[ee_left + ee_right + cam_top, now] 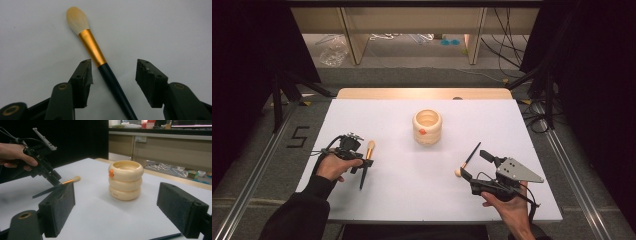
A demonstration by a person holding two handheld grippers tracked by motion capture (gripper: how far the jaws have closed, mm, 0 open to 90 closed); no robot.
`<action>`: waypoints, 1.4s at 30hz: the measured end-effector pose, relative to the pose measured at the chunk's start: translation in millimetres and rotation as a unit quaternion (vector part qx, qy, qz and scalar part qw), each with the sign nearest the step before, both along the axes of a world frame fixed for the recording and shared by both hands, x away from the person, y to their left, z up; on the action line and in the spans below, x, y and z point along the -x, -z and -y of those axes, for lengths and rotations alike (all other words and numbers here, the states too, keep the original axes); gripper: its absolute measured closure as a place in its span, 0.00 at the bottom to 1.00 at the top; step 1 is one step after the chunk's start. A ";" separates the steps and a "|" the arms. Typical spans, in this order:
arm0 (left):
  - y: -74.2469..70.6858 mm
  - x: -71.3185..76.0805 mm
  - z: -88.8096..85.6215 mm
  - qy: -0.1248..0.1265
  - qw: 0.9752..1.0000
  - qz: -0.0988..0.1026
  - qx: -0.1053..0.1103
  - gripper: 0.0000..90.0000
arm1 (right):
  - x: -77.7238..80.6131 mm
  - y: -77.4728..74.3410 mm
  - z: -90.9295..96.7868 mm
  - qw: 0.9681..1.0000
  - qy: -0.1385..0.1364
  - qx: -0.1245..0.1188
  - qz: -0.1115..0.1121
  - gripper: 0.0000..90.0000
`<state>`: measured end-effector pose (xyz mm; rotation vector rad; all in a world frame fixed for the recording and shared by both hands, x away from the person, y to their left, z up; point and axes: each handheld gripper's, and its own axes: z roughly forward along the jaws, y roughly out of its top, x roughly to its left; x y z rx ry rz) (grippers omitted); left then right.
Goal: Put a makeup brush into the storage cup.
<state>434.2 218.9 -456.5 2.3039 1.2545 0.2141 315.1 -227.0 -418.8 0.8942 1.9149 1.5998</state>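
In the high view, the left hand-held gripper is seen at the lower left of the frame, lowered over a makeup brush that lies flat on the white surface. In the left gripper view, the brush's dark handle is seen running between the two jaws, closer to the left one; the jaws are spread on either side of it and a gap is visible at each pad, so nothing is pinched. The gold ferrule and pale bristles are pointed toward the upper left of that frame.

The right hand-held gripper is held at the lower right of the high view, its jaws spread wide and empty, with a second, thinner brush lying just beside it. A cream ringed holder is placed upright near the centre of the surface.
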 end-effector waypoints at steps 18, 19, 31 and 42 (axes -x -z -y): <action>9.0 -8.0 2.9 0.016 0.999 -0.025 -0.028 0.65 | 0.1 -0.1 -0.1 1.000 -0.002 -0.003 0.001 0.18; 9.4 -8.5 3.3 0.020 0.999 -0.027 -0.031 0.65 | 0.1 -0.1 -0.1 1.000 -0.002 -0.003 0.001 0.18; 11.6 -13.0 6.1 0.034 0.998 -0.024 -0.050 0.78 | -0.1 -0.1 0.0 1.000 -0.003 -0.004 0.000 0.18; 8.5 -21.5 7.7 0.055 0.995 -0.047 -0.072 0.84 | -0.4 0.1 -0.1 1.000 -0.004 -0.003 -0.002 0.18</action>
